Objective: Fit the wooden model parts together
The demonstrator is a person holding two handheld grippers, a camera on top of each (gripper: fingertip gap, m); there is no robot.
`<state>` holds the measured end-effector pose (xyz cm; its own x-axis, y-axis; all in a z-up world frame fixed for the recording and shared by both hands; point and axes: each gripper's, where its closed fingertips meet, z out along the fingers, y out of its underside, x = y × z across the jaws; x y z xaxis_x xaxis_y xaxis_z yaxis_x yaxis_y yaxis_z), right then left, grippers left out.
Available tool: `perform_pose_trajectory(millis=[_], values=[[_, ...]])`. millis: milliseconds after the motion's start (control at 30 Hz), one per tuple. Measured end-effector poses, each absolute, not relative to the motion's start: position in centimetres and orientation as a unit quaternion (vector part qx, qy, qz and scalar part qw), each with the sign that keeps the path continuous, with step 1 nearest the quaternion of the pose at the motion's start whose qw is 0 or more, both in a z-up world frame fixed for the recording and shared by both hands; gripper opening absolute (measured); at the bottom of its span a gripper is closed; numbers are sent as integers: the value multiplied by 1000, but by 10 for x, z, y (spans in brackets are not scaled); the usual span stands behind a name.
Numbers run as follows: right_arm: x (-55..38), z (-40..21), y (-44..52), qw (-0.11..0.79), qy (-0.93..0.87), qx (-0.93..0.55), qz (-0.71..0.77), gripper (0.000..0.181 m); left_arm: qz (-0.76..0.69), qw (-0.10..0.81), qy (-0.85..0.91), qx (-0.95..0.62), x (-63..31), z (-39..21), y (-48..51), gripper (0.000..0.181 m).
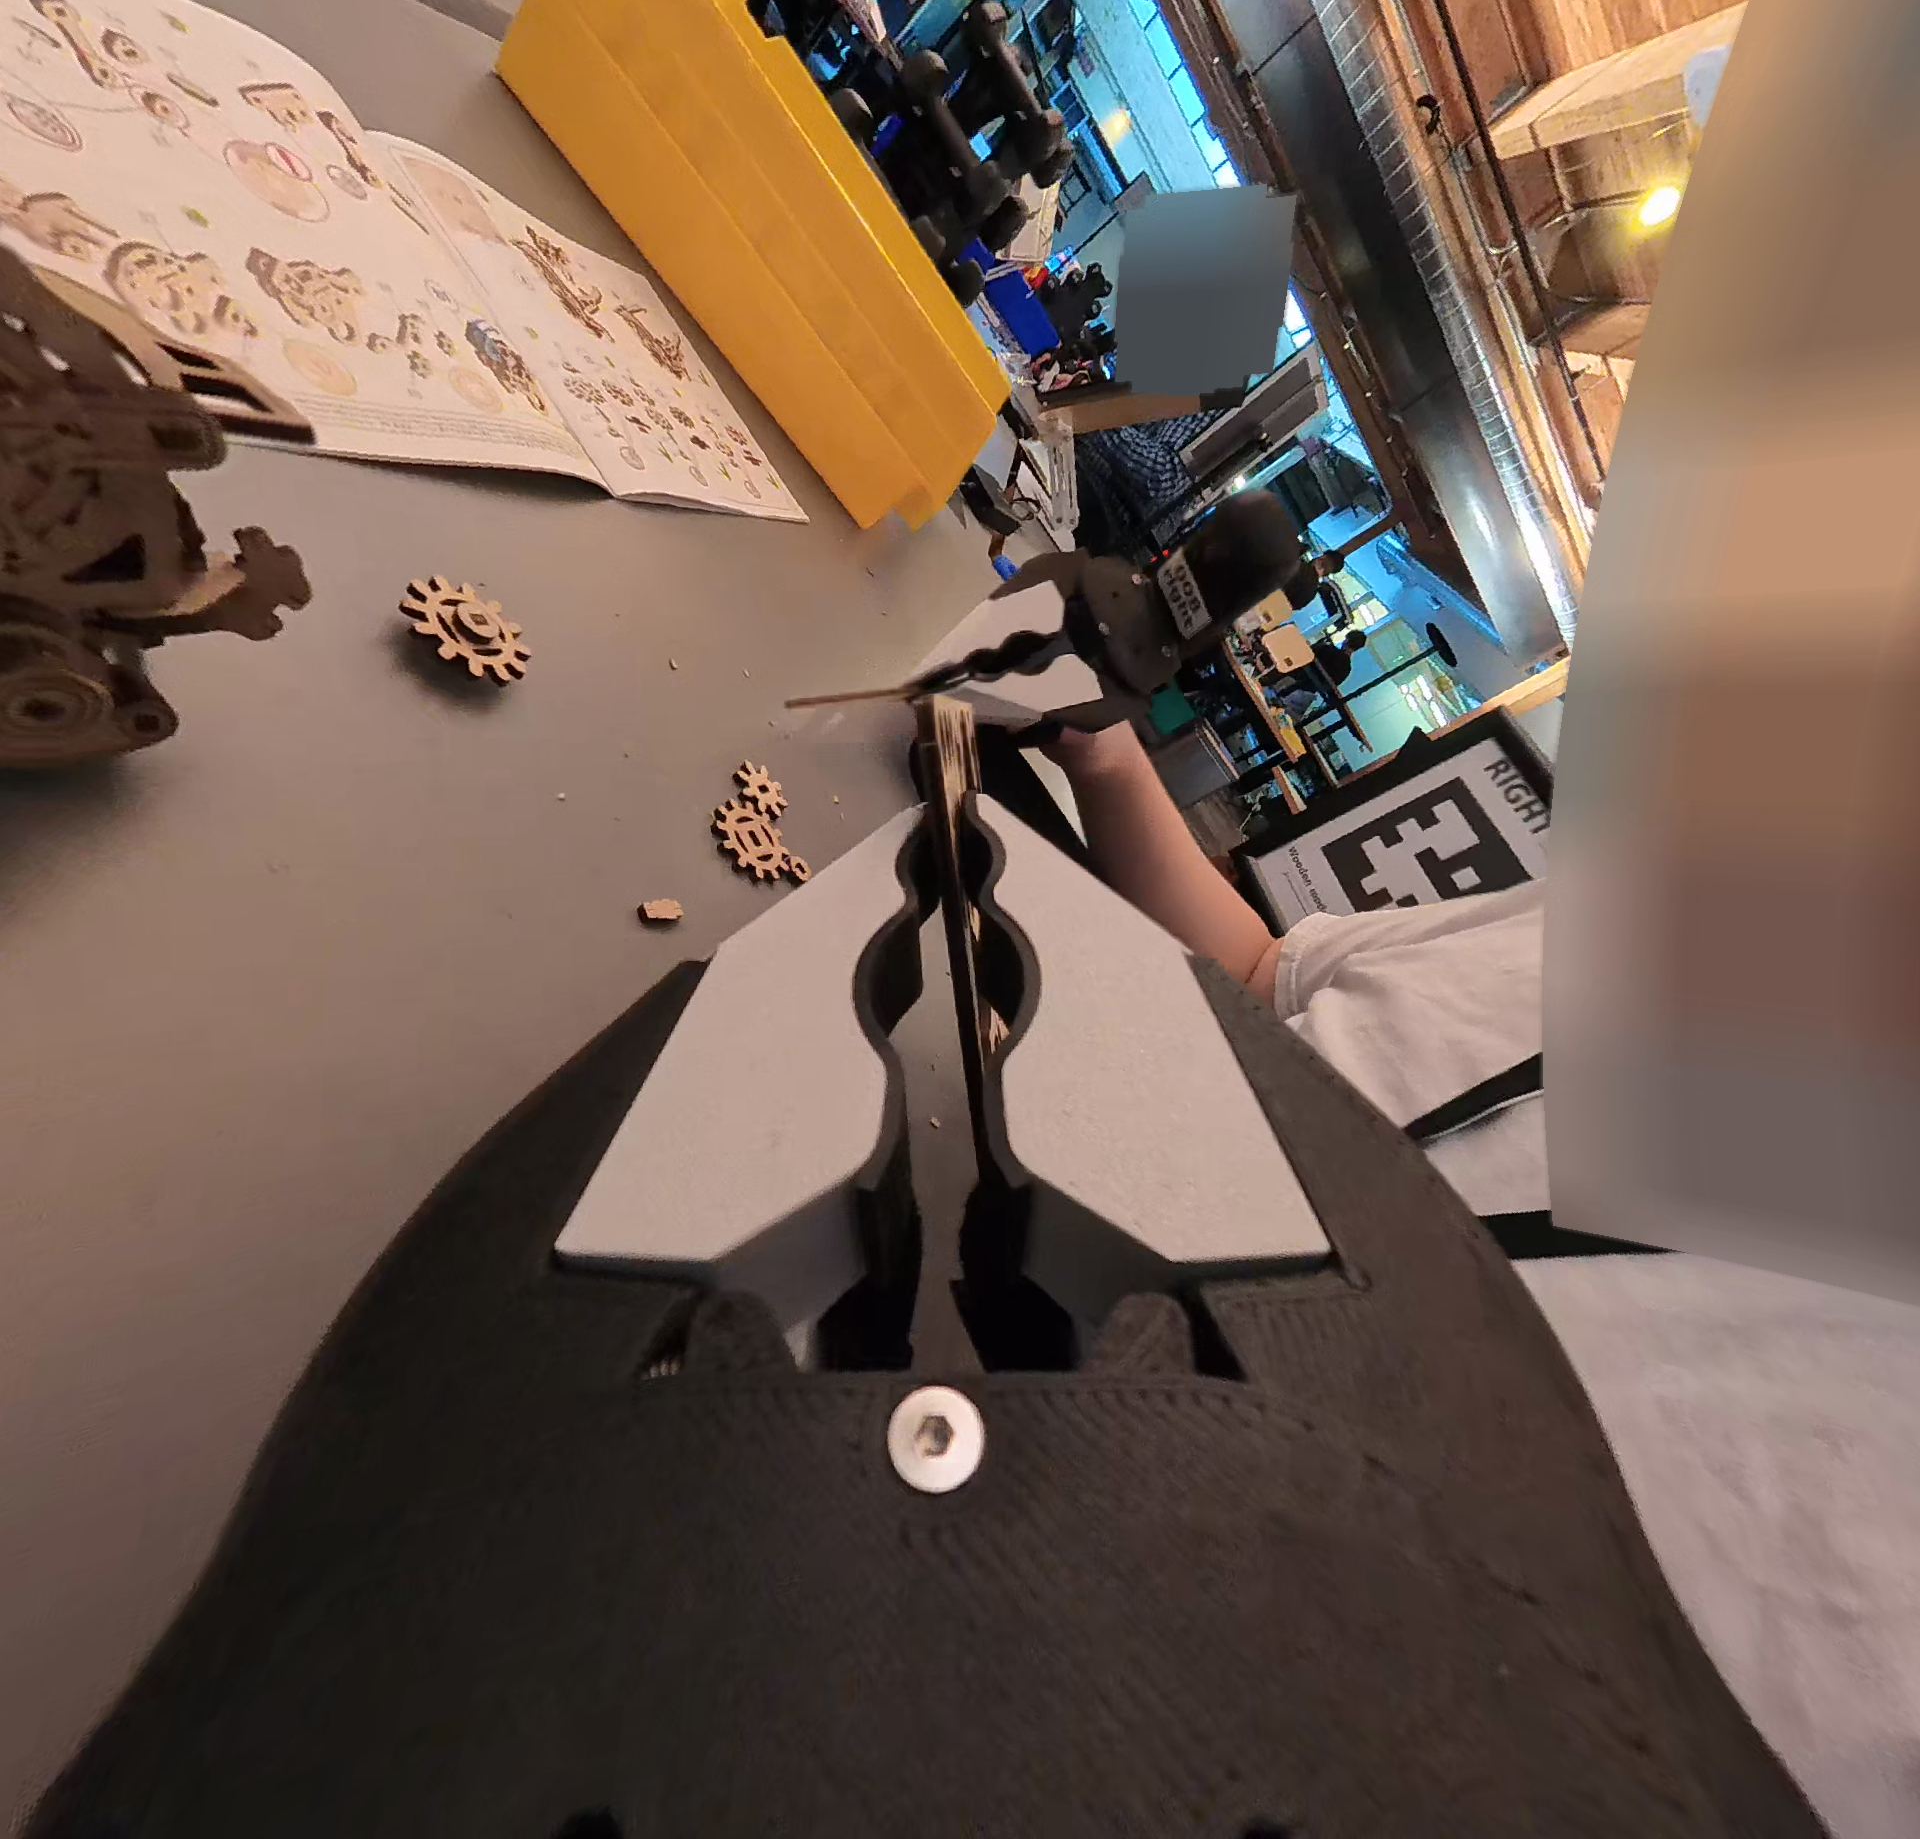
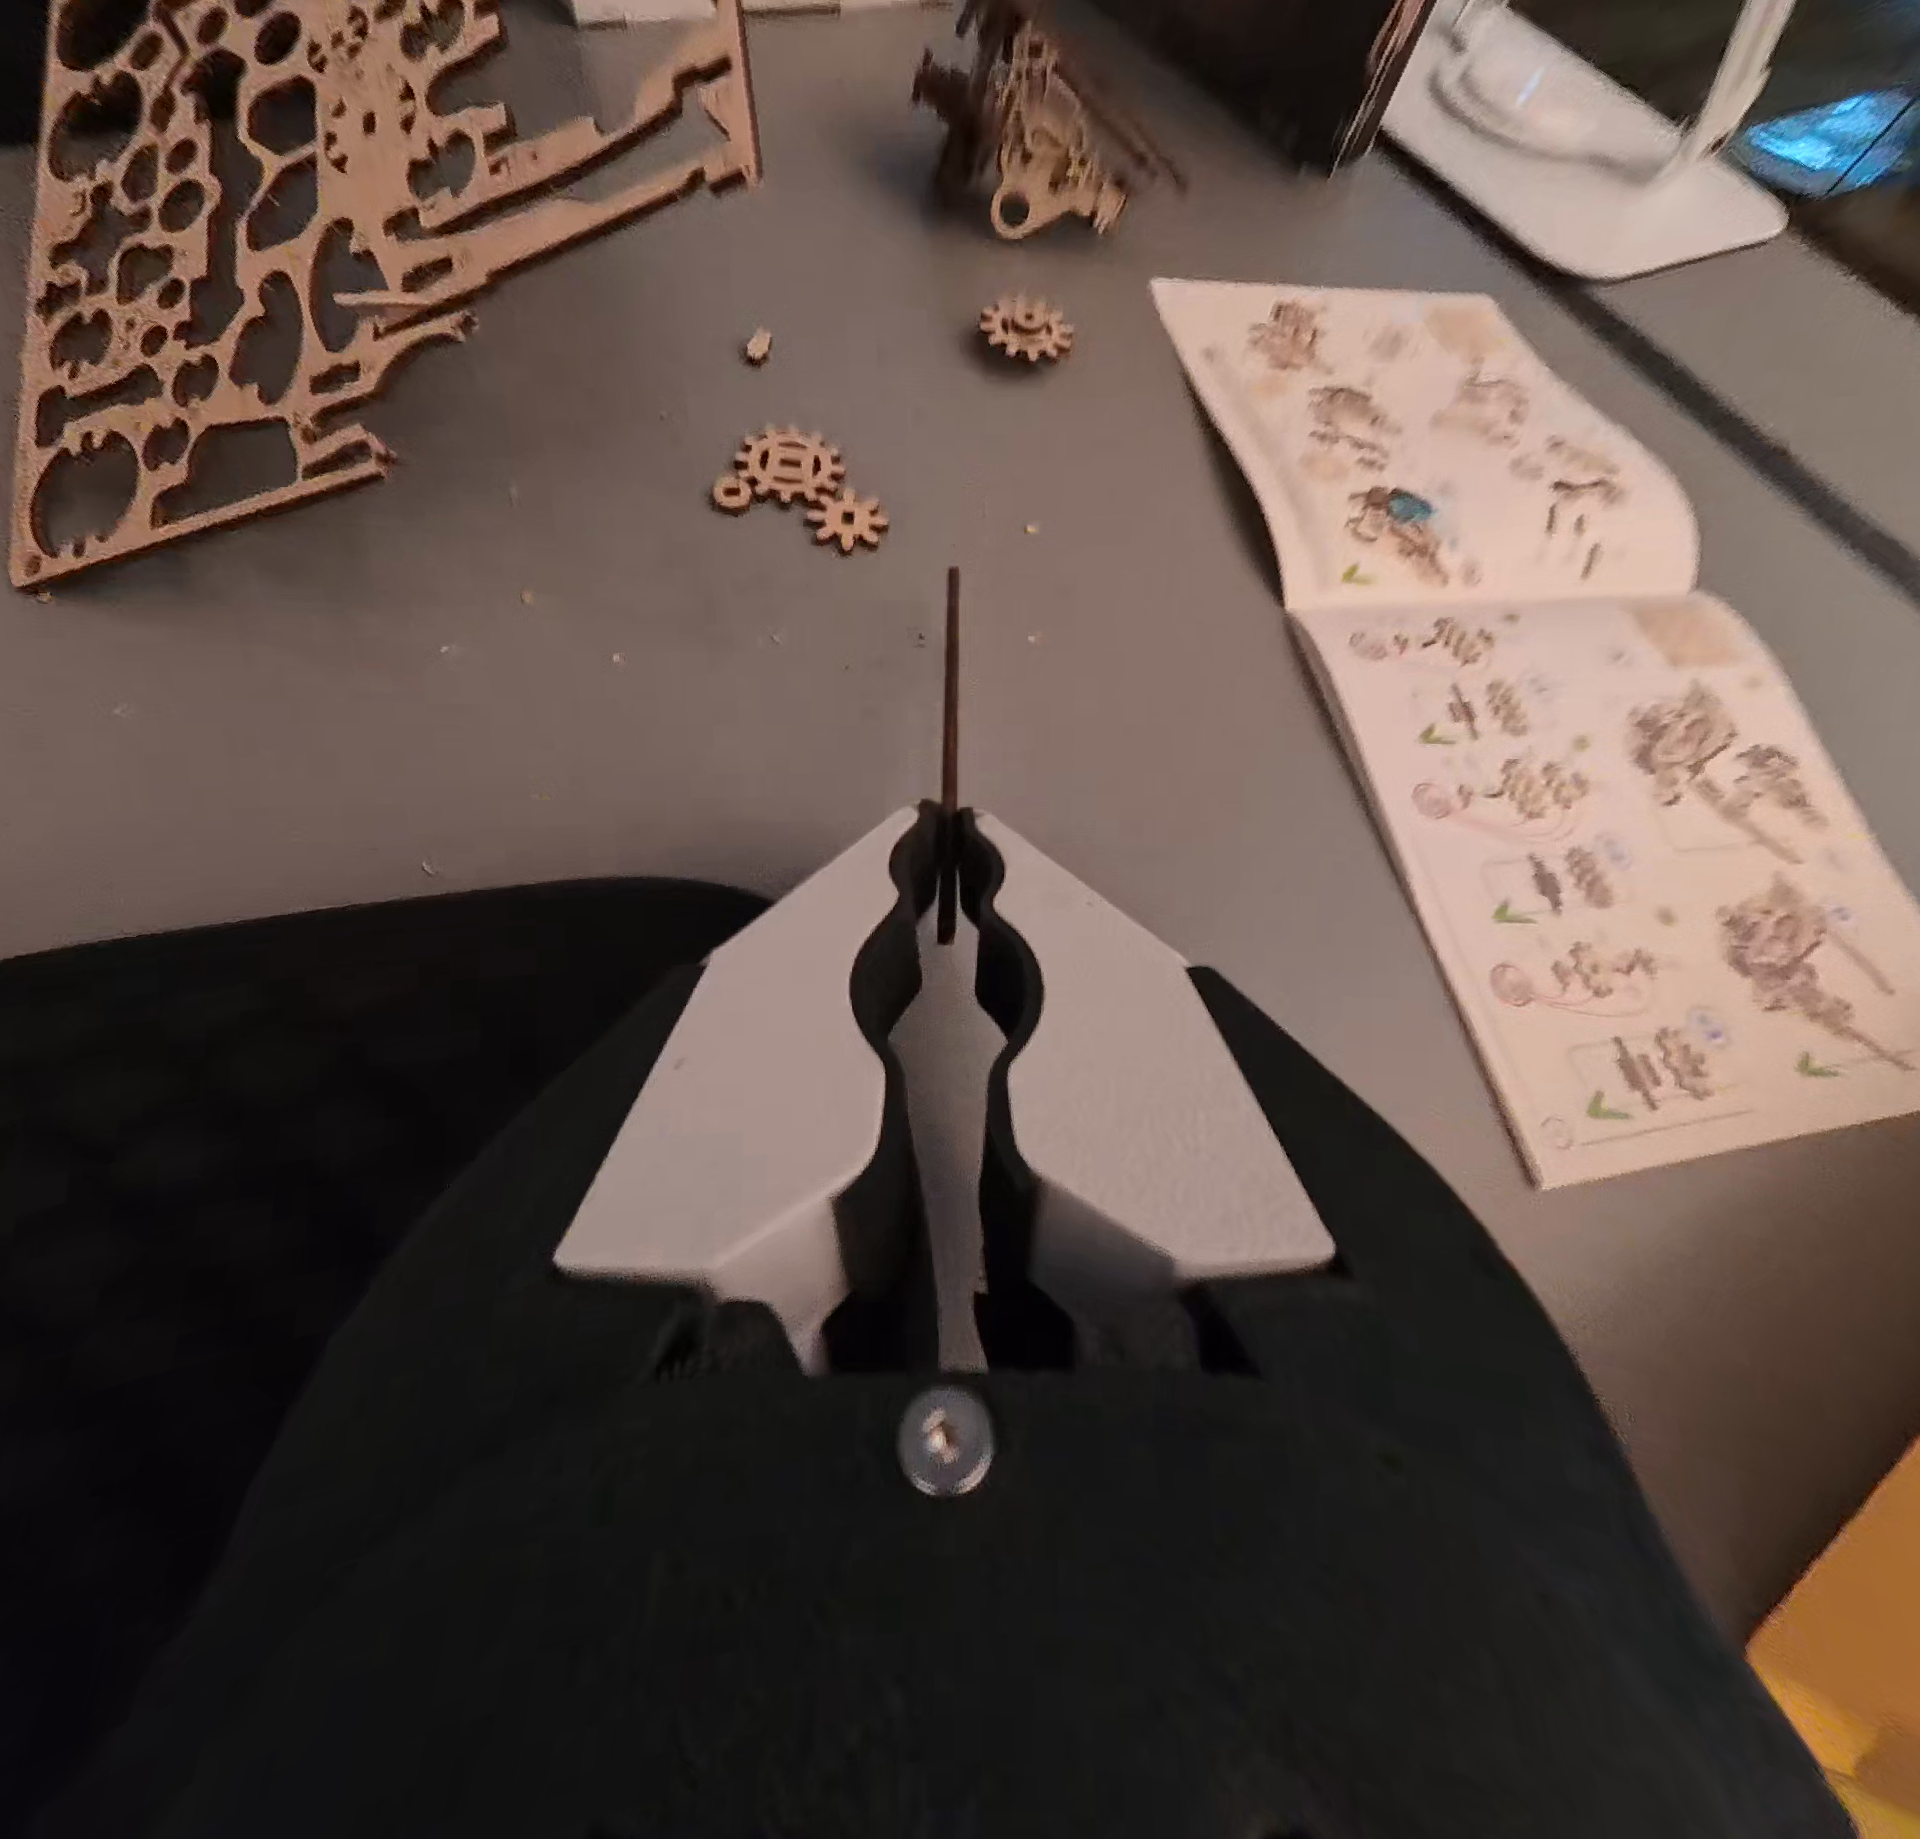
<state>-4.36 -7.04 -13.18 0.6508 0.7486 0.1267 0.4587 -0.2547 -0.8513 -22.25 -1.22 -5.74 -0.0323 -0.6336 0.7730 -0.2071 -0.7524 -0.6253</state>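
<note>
Above the grey bench [image 2: 623, 709], the left hand-held gripper [image 1: 948, 813] was clamped on a flat wooden piece [image 1: 951, 750] held edge-on, the right hand-held gripper [image 2: 943, 818] pinched a thin wooden stick [image 2: 951, 688], and loose gears [image 2: 795, 485] lay beside the open instruction booklet [image 2: 1558, 750].

Both wrist cameras look forward along their claws, low over one grey table [image 2: 623, 709], sharing its gears.

Grey table [image 2: 644, 709] bearing gears [image 2: 795, 485], booklet [image 2: 1558, 750], model [image 2: 1039, 137].
</note>
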Motion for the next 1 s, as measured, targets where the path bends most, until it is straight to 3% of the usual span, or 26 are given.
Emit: perform_pose_trajectory(millis=[300, 733, 1000], values=[[-35, -156, -62, 401, -419, -800, 157, 2, -657, 162, 307, -669, -222, -59, -14, 0], [-25, -157, -63, 397, -413, -801, 173, 2, -661, 156, 313, -664, -217, -60, -19, 0], [-24, -130, -60, 481, -402, -762, 159, 1, -673, 168, 290, -659, -220, -65, -11, 0]])
